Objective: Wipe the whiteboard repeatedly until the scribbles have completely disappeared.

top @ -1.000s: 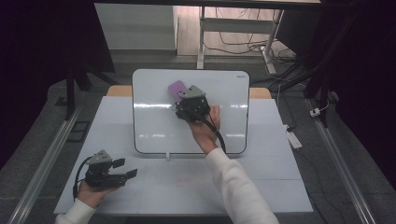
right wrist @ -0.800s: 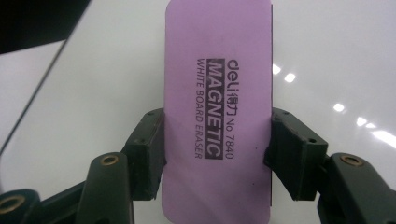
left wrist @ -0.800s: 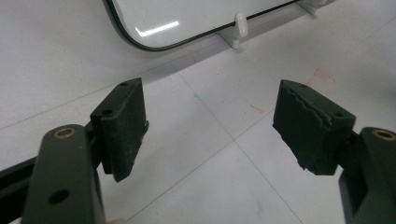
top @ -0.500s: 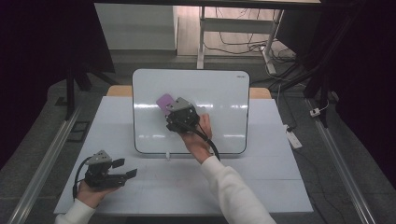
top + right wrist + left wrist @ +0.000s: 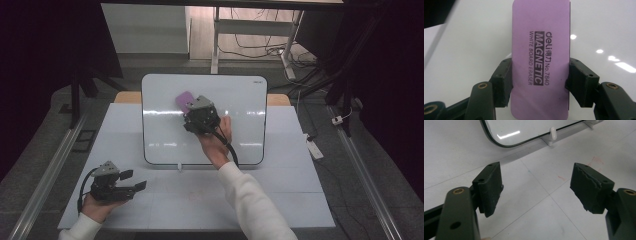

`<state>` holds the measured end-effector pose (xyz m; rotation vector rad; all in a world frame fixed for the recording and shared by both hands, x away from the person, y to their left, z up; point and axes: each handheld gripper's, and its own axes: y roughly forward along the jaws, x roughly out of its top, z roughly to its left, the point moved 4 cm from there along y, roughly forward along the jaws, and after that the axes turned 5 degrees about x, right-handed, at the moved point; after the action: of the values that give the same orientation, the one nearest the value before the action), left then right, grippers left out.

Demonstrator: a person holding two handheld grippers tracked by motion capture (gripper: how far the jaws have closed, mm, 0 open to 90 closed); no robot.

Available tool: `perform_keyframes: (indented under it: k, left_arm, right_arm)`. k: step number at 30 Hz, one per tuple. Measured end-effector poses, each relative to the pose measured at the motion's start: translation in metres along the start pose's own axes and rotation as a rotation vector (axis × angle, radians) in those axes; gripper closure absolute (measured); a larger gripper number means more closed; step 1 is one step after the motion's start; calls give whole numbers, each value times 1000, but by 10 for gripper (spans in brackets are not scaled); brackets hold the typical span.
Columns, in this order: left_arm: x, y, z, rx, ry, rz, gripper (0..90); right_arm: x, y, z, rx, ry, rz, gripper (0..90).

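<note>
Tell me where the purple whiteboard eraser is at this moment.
The purple eraser is clamped between the right gripper jaws and lies flat on the whiteboard, in its upper left-centre part in the high view.

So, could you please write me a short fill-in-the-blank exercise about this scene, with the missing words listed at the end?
1. The right gripper is shut on a ____ eraser.
2. The eraser rests against the ____.
3. The jaws of the left gripper stand ____, with nothing between them.
4. The largest word printed on the eraser is ____.

Missing words: purple; whiteboard; open; MAGNETIC
</note>
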<state>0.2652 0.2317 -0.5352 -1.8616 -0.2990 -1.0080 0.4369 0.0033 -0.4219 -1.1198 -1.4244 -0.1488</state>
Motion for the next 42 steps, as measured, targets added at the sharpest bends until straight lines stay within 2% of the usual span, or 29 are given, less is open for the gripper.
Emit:
perform_keyframes:
  k: [3, 5, 7, 9, 10, 12, 16, 18, 20, 22, 24, 26, 28, 31, 33, 34, 35, 37, 42]
  left_arm:
    - [0, 0, 0, 2, 2, -1, 263]
    - [0, 0, 0, 0, 0, 1, 262]
    - [0, 0, 0, 1, 2, 1, 263]
    - [0, 0, 0, 1, 3, 1, 262]
    - [0, 0, 0, 2, 2, 0, 263]
    - [0, -1, 0, 1, -1, -3, 263]
    - [-1, -1, 0, 0, -5, -4, 263]
    - [0, -1, 0, 0, -4, -4, 262]
    - [0, -1, 0, 2, -4, -4, 263]
    - [0, -1, 0, 2, -4, -3, 262]
    - [0, -1, 0, 2, -5, -4, 262]
    - [0, 0, 1, 0, -2, 1, 262]
    - [0, 0, 0, 0, 0, -1, 262]
    - [0, 0, 0, 2, 2, -1, 262]
    - [0, 0, 1, 1, -5, -4, 262]
    - [0, 0, 1, 2, -5, -4, 262]
    - [0, -1, 1, 0, -5, -4, 262]
    - [-1, -1, 1, 0, -4, -4, 262]
    - [-1, -1, 0, 5, -4, -4, 261]
  right_arm:
    - [-8, 7, 22, 46, -49, 21, 410]
    - [-13, 10, 35, 81, -60, 32, 410]
    - [-19, 12, 44, 112, -61, 40, 410]
    - [-21, 12, 45, 112, -84, 39, 409]
    - [-21, 11, 43, 115, -71, 37, 410]
    - [-18, 8, 33, 80, -69, 25, 409]
    - [-9, -4, -4, 25, 26, -23, 409]
    - [-4, -10, -21, -9, 49, -36, 409]
    - [0, -12, -31, -19, 75, -43, 409]
    - [1, -12, -33, -25, 65, -44, 409]
    - [1, -10, -27, -32, 43, -38, 409]
    - [1, -6, -17, -8, 28, -29, 410]
    - [0, 1, -2, 8, -19, -10, 409]
    - [-2, 12, 27, 82, -79, 8, 409]
    - [-4, 16, 38, 93, -108, 17, 409]
    - [-5, 16, 39, 87, -117, 15, 409]
    - [-5, 15, 37, 94, -106, 9, 409]
    - [-6, 10, 28, 92, -54, 2, 409]
    - [-10, -9, -15, 17, 31, -26, 409]
